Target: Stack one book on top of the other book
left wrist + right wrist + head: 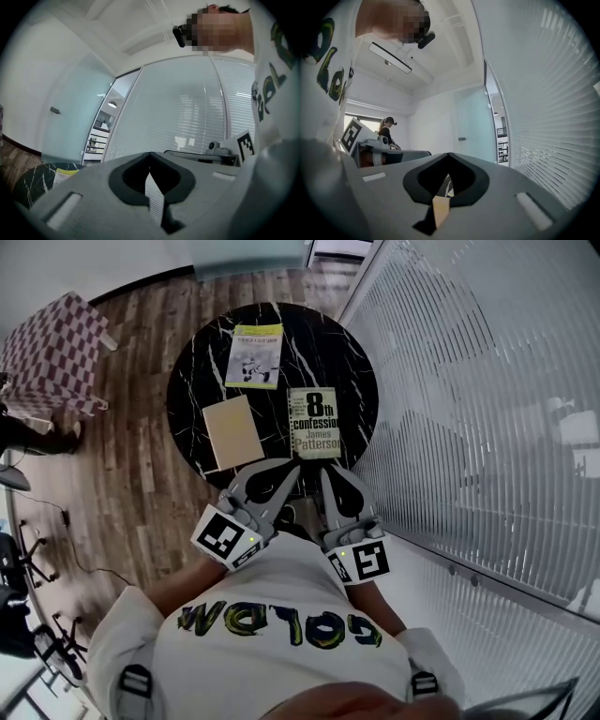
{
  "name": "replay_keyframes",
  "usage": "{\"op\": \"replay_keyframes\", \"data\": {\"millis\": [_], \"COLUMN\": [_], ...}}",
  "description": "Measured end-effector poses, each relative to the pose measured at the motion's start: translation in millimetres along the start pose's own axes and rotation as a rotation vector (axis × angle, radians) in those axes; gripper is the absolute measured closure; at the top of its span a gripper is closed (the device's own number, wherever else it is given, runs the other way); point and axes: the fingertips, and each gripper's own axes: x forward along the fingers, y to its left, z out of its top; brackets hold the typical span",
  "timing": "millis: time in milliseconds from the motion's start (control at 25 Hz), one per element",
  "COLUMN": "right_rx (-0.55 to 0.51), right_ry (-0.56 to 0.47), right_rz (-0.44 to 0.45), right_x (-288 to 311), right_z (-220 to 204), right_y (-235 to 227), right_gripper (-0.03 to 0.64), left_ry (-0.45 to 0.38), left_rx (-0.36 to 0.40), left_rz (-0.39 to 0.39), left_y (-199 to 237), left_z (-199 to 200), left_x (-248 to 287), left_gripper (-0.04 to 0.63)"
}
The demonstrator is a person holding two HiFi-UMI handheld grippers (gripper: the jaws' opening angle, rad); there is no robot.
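Black marble table point(187, 399), three books laid flat on it. At its six o'clock edge, the left gripper point(292, 466) and right gripper point(326, 471) both have their jaws pressed together, holding nothing. The paperback point(315, 424) lies dead ahead at twelve, long axis twelve-to-six, nearest the right gripper. The tan book point(232, 431) sits at ten, nearer the left gripper. The yellow-green book point(255, 356) lies further back.

A round black marble table point(319, 352) stands on a wood-plank floor point(141, 456), with a checkered seat point(52, 352) well to its left. White slatted blinds point(469, 409) line the right side. A frosted glass wall point(70, 126) rises to a white ceiling point(108, 28) that carries a long lamp point(390, 57).
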Motion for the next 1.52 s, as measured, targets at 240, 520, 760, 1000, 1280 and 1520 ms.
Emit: {"op": "replay_keyframes", "data": {"millis": [240, 520, 760, 1000, 1280, 1520], "right_rx": [0.015, 0.035, 0.031, 0.033, 0.058, 0.064], "right_ry": [0.022, 0.045, 0.064, 0.098, 0.140, 0.182], "right_rz": [-0.011, -0.008, -0.018, -0.023, -0.020, -0.024], "right_x": [-3.2, -6.2, -1.4, 8.5, 20.2, 27.2], "right_z": [-10.5, -22.5, -36.0, -50.2, -77.8, -104.2], "right_y": [-15.5, -18.5, -26.2, -39.3, -54.2, -68.0], "right_gripper": [0.615, 0.615, 0.615, 0.614, 0.586, 0.561], "left_ry": [0.019, 0.054, 0.066, 0.097, 0.119, 0.153], "left_rx": [-0.017, -0.040, -0.040, -0.085, -0.093, -0.100], "left_rz": [0.001, -0.002, 0.005, 0.012, 0.020, 0.035], "left_y": [-2.4, -5.1, 4.1, 13.9, 24.4, 35.8], "left_z": [-10.1, -25.8, -37.3, -50.7, -71.4, -97.4], "left_x": [11.0, 15.5, 19.4, 27.2, 38.5, 46.6], "left_gripper": [0.594, 0.594, 0.594, 0.594, 0.581, 0.563]}}
